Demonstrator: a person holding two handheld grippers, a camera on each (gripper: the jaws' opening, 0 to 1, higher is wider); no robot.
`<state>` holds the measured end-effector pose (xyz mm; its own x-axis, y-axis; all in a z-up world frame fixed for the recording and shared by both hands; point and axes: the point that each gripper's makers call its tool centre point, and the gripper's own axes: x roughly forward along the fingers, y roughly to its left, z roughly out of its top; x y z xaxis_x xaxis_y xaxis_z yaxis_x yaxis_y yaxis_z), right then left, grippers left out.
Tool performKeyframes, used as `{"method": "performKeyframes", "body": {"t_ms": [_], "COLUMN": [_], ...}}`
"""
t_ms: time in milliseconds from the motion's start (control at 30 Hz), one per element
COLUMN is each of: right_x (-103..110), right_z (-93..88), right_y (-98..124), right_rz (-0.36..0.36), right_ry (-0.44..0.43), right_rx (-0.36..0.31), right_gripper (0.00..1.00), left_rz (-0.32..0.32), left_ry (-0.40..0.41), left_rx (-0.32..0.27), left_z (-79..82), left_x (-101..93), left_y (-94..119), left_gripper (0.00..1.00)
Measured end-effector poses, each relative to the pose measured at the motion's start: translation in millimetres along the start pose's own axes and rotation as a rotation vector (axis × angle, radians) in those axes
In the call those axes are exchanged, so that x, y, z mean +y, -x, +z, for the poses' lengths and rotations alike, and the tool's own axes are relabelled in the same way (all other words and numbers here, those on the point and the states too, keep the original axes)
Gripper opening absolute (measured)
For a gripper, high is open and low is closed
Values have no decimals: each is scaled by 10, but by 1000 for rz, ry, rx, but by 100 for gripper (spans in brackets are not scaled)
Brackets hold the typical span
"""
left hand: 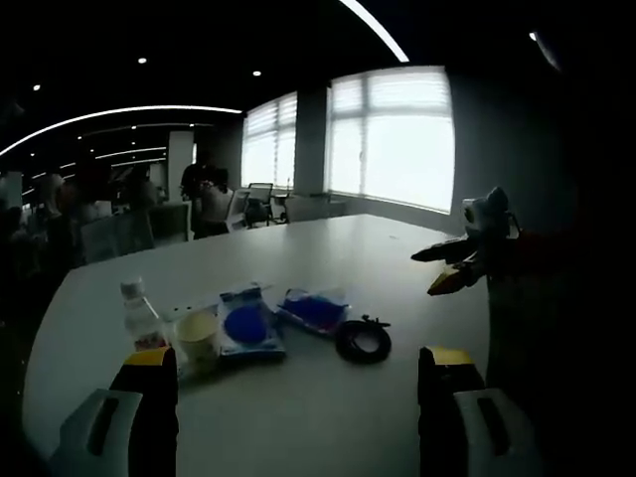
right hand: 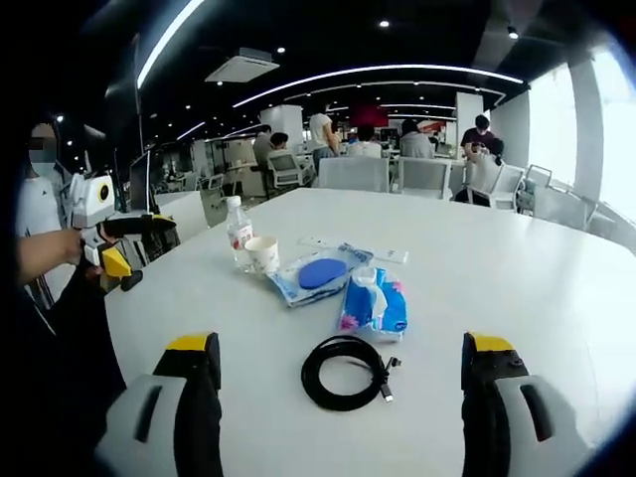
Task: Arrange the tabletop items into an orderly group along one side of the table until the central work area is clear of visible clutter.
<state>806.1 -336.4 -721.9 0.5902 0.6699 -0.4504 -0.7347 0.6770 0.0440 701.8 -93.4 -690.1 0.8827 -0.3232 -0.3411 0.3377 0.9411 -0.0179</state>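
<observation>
- Both grippers, left (left hand: pixel 295 373) and right (right hand: pixel 340 358), hang over the white desk (right hand: pixel 497 268), fingers spread wide, holding nothing.
- A bottle (right hand: pixel 238 232), cup (right hand: pixel 263 254), two packets and a black cable (right hand: pixel 346 372) lie together near one desk edge.

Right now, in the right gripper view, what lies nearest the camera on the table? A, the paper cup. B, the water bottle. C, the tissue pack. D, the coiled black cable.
D: the cable lies lowest in that view, just ahead of the jaws, with the tissue pack behind it and the cup and bottle farther back.
</observation>
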Motion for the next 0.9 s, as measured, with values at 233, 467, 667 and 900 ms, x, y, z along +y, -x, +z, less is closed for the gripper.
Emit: {"method": "performKeyframes", "body": {"t_ms": [233,467,667,900], "right_x": [-74,-111,-106,-109], "right_z": [-43,-82,-155,-344], "right_y": [-10,-72,-148,-228], "right_rz": [-8,-8,-2,-9], "right_ry": [-8,-19,-19,-29], "right_rx": [11,26,49,101], "right_gripper": [87,78,71,60], "left_rz": [-7,-34,-65,-95], "left_ry": [-20,-21,-12,9], "left_rx": [17,32,47,86], "left_z": [27,35,15,-78], "left_x": [-151,-302,-442,-638], "left_y": [-115,-278,-457,-707], "left_gripper": [98,93,83,72]}}
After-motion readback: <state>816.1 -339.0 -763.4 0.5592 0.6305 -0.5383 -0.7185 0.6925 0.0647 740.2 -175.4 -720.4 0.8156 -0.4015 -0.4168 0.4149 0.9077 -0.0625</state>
